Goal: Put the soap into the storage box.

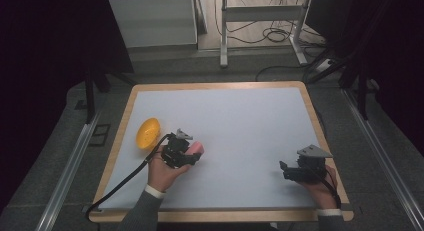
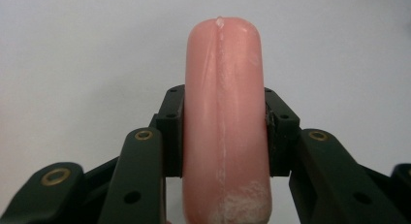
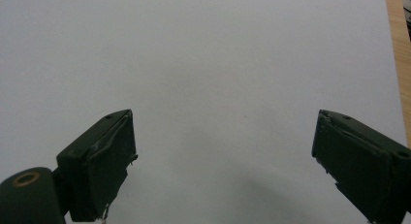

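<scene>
A pink, rounded, sausage-shaped object stands between the jaws of my left gripper, which is shut on its sides. In the high view the same pink object sticks out of my left gripper toward the right, at the left-middle of the white mat. A yellow bowl lies just left of that gripper, tipped on its side. My right gripper rests near the mat's right front, its jaws pointing left. In the right gripper view the right gripper stands wide open over bare mat.
The white mat covers a wooden table top with a light rim. A black cable trails from the left gripper to the front left edge. Table legs and cables lie on the floor beyond the far edge.
</scene>
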`<state>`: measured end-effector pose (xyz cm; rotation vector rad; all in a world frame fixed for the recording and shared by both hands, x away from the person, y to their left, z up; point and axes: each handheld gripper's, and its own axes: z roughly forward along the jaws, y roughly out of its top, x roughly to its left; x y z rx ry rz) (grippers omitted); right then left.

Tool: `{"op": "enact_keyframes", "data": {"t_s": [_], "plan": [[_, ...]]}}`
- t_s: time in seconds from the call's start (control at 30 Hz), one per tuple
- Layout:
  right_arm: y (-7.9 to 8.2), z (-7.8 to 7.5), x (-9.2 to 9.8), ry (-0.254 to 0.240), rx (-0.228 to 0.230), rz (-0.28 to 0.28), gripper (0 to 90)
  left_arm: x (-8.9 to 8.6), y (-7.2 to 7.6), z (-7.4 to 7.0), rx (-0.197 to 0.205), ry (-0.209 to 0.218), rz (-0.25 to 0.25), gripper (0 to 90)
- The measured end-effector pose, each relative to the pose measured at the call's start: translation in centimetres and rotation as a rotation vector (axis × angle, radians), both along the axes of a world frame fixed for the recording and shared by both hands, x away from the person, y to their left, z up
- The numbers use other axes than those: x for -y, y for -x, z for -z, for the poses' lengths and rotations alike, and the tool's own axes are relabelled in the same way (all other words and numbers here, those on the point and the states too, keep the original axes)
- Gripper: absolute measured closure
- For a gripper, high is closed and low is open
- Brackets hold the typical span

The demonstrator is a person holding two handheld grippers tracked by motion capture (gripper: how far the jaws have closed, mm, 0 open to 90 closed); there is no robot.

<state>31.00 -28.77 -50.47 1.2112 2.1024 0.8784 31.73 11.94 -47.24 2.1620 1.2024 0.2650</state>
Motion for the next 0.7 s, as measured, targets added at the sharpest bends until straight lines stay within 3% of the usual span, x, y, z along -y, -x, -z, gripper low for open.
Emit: {"op": "enact_keyframes", "data": {"t_s": [0.7], "plan": [[0.0,0.1,0.1,0.002,-0.001,0.002,8.3,-2.4,-0.2,-0.9,0.028,0.007,-0.042,59.9]]}}
